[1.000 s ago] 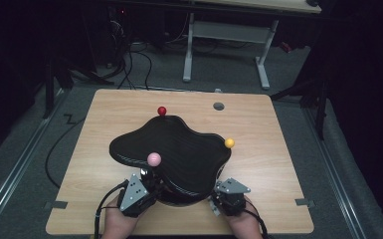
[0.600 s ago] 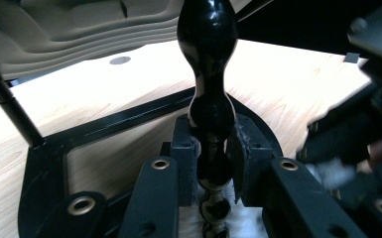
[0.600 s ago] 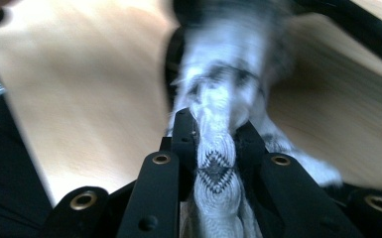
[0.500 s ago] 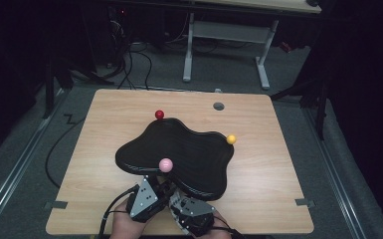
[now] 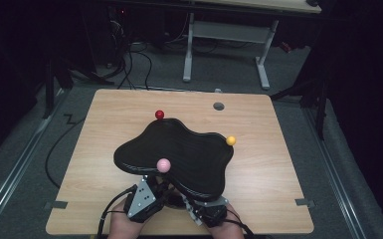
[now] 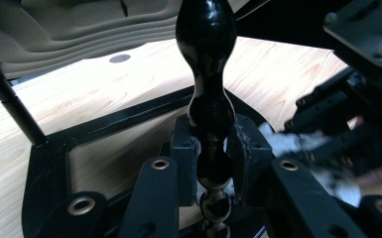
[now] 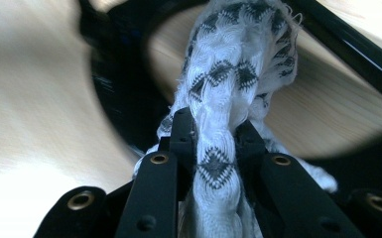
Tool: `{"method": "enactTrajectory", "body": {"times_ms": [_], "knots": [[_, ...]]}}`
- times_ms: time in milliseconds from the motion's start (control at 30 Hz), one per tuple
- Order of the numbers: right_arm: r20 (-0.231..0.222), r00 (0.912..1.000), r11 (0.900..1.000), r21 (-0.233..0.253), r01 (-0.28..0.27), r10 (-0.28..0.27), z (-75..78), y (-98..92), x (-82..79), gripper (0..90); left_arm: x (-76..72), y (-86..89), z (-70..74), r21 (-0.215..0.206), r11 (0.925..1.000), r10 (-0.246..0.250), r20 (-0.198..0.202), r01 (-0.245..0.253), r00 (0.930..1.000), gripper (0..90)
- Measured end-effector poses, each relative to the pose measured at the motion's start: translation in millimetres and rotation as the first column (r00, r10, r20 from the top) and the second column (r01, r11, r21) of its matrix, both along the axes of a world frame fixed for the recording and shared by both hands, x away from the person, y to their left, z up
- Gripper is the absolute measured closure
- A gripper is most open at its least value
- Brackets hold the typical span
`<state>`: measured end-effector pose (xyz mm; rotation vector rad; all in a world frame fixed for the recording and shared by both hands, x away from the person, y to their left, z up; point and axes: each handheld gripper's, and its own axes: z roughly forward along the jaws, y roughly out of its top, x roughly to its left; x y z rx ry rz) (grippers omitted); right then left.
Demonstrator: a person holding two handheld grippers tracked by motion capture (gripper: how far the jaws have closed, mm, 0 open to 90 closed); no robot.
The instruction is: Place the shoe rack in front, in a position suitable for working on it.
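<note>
Two grippers low centre of high view | left gripper (image 6: 212, 148) clamped on black turned leg (image 6: 206, 74) of black wavy stand (image 5: 179, 152), frame centre on table (image 5: 278, 169) | right gripper (image 7: 213, 144) clamped on white patterned cloth (image 7: 233, 64) | pink ball (image 5: 163, 164) near front edge, red ball (image 5: 159, 114) back, yellow ball (image 5: 231, 140) right

White cloth (image 7: 228, 99) with black diamond pattern
</note>
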<state>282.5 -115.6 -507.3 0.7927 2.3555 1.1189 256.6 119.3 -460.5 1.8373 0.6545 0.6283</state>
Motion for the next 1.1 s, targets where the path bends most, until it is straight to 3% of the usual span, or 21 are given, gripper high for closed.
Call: {"method": "enactTrajectory", "body": {"times_ms": [267, 533, 600, 733, 800, 967, 1100], "knots": [[-0.015, 0.9952, 0.995, 0.021, 0.097, -0.097, -0.6, -27.7, 23.1, 76.5, -1.6, 10.0, 0.6, 0.003, 0.9998, 0.021, -0.004, -0.020, 0.9998, 74.4], [0.006, 0.9867, 0.987, 0.008, 0.162, -0.163, -0.7, -41.5, 42.4, 76.5, -5.8, 20.3, 0.9, 0.002, 0.9987, 0.051, -0.007, -0.051, 0.9987, 74.3], [0.020, 0.9818, 0.982, 0.001, 0.189, -0.189, -0.7, -46.6, 49.5, 76.6, -7.0, 23.5, 0.9, -0.003, 0.9980, 0.063, -0.009, -0.063, 0.9980, 74.4], [0.036, 0.9596, 0.960, -0.014, 0.280, -0.279, 0.6, -61.9, 66.7, 76.9, -9.2, 31.5, 0.8, -0.010, 0.9961, 0.088, -0.012, -0.088, 0.9961, 74.4], [0.039, 0.9548, 0.955, -0.011, 0.295, -0.295, 1.2, -67.0, 71.6, 76.6, -9.8, 32.3, 0.6, -0.010, 0.9957, 0.092, -0.010, -0.092, 0.9957, 74.4], [0.040, 0.9571, 0.957, -0.024, 0.288, -0.287, 0.3, -63.7, 71.9, 76.8, -9.8, 32.3, 0.7, -0.011, 0.9959, 0.090, -0.012, -0.090, 0.9959, 74.4], [-0.009, 0.9674, 0.967, -0.007, 0.253, -0.253, 0.3, -60.1, 65.8, 76.9, -7.8, 31.8, 0.3, -0.020, 0.9965, 0.081, -0.017, -0.081, 0.9966, 74.5]]}}
